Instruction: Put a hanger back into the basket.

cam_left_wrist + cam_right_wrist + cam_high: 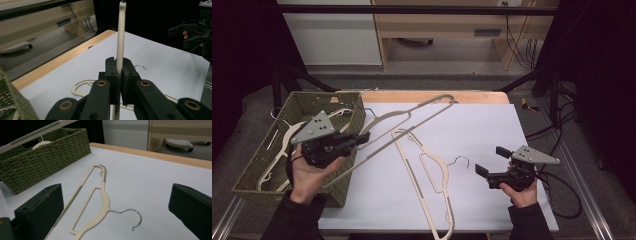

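A beige hanger (432, 101) (120, 37) is clamped in my left gripper (362, 137) (119, 67), which is shut on its thin bar. The hanger slants up and to the right from the basket's edge, clear of the white sheet. A second beige hanger (434, 172) (105, 195) with a metal hook (460, 160) lies flat on the sheet in the middle. My right gripper (492, 161) (116, 195) stands open just right of that hook, with nothing between its jaws. It also appears in the left gripper view (197, 32) at far right.
A green woven basket (262, 160) (50, 152) stands at the table's left and holds more hangers (277, 150). A white sheet (482, 125) covers the wooden table. Black frame bars run along the back and sides.
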The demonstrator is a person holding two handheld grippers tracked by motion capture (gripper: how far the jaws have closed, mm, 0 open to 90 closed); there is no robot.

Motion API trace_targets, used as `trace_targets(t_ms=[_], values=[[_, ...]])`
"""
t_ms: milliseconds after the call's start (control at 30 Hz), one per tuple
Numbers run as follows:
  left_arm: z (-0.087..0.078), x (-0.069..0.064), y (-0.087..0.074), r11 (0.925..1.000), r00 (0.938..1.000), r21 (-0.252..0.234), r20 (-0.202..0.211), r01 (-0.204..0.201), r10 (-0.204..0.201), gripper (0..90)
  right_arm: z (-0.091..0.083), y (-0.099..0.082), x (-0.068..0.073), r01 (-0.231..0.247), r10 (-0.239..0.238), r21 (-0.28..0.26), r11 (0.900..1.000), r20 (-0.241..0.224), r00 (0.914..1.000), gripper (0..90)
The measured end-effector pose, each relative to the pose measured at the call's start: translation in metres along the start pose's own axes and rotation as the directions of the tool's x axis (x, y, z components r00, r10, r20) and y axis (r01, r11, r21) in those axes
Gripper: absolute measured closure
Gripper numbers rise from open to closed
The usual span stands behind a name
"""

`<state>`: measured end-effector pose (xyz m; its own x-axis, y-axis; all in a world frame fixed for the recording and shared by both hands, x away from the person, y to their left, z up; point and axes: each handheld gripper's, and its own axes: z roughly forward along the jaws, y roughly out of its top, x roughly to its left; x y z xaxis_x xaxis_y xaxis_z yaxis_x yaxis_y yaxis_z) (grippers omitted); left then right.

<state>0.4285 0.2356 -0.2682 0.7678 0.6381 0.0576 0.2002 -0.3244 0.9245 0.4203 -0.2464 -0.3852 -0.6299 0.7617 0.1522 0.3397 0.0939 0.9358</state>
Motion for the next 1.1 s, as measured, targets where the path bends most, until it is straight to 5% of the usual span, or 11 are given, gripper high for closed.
trace_targets(t_ms=[400, 833, 1100], values=[[-0.037, 0.062, -0.001, 0.9995, 0.9948, 0.026, -0.100, 0.020, -0.017, 85.4, 0.001, -0.001, 0.000, 0.006, -0.006, 0.012, 0.9999, -0.002, 1.0000, 0.5], [-0.059, 0.131, -0.039, 0.9914, 0.9716, 0.078, -0.220, 0.106, -0.086, 85.3, 0.003, -0.002, 0.000, 0.002, -0.002, 0.019, 0.9998, 0.000, 1.0000, 0.5], [-0.066, 0.154, -0.056, 0.9878, 0.9608, 0.084, -0.256, 0.131, -0.106, 85.3, 0.003, -0.002, 0.000, 0.002, -0.002, 0.018, 0.9998, 0.001, 1.0000, 0.5]])
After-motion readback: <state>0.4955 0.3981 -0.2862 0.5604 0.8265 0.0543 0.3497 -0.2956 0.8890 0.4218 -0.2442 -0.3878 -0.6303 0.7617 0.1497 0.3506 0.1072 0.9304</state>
